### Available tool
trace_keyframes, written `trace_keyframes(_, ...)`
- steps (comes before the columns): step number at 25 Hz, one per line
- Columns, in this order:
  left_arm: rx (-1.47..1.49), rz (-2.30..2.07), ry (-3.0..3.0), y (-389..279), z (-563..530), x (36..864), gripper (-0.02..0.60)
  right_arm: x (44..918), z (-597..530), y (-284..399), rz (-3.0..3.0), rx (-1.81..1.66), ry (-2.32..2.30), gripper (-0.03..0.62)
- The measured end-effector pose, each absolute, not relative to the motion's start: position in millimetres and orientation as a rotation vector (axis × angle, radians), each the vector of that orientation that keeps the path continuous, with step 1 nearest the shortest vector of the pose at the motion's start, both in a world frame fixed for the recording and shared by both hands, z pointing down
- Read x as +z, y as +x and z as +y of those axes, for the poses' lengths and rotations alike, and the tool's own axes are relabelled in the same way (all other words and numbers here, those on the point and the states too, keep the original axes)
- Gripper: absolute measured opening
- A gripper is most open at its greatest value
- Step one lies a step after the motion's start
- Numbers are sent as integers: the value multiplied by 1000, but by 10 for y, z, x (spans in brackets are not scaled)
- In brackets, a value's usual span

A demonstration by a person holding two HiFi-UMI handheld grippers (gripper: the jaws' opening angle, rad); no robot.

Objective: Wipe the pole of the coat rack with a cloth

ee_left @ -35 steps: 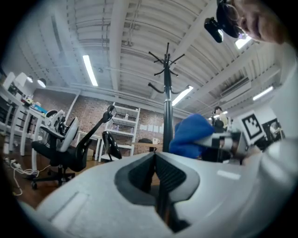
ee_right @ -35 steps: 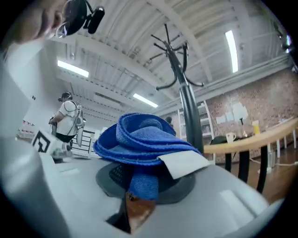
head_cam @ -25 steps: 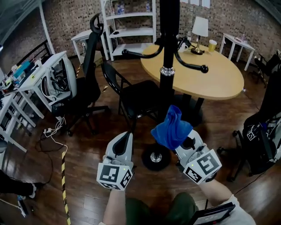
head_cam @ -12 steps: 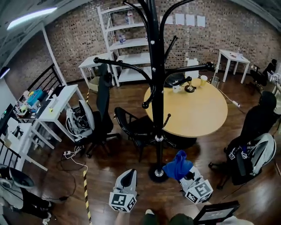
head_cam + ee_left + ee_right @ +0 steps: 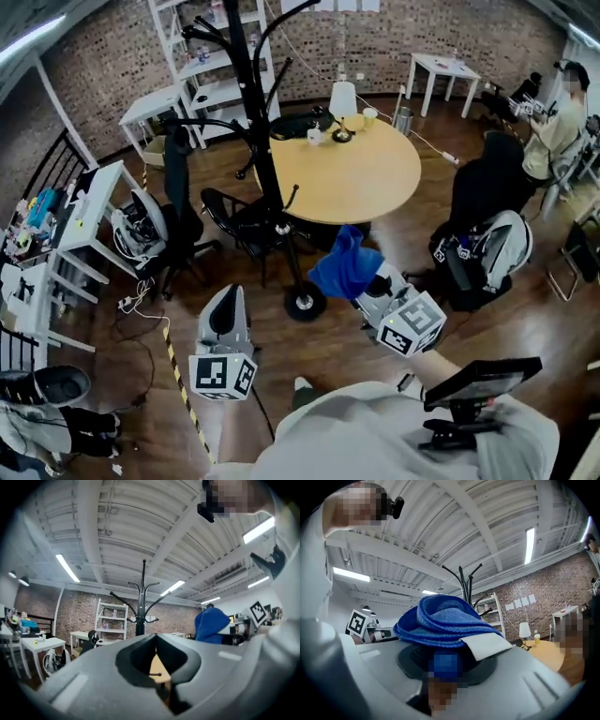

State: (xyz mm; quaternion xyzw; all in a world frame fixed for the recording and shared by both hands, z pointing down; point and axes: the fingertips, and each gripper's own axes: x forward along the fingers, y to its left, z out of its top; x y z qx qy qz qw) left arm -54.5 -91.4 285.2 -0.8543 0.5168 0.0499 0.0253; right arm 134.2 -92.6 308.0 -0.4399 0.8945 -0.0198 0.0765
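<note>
Between the closed jaws of the right gripper (image 5: 367, 289) sits a bunched blue microfibre cloth (image 5: 345, 267), pinched low in its folds, most of it puffing loose above. The left gripper (image 5: 228, 302) hangs with jaws pressed together on nothing. Just ahead, near the cloth but apart from it, stands the tall black metal coat-rack pole (image 5: 255, 141). The cloth looks light, soft and floppy, likely to wrap the stiff, smooth pole easily. A deep bite in the bunch should stop slipping.
</note>
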Motion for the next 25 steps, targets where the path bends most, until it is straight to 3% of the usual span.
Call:
trace_keyframes(15, 6, 1556, -2688, -18, 367, 2814, 0, 3008, 329, 1639, 2686, -139, -1292, 101)
trace_keyframes(25, -23, 1455, -2742, -367, 813, 2883, 0, 2901, 918, 1340, 2618, -111, -1373, 101)
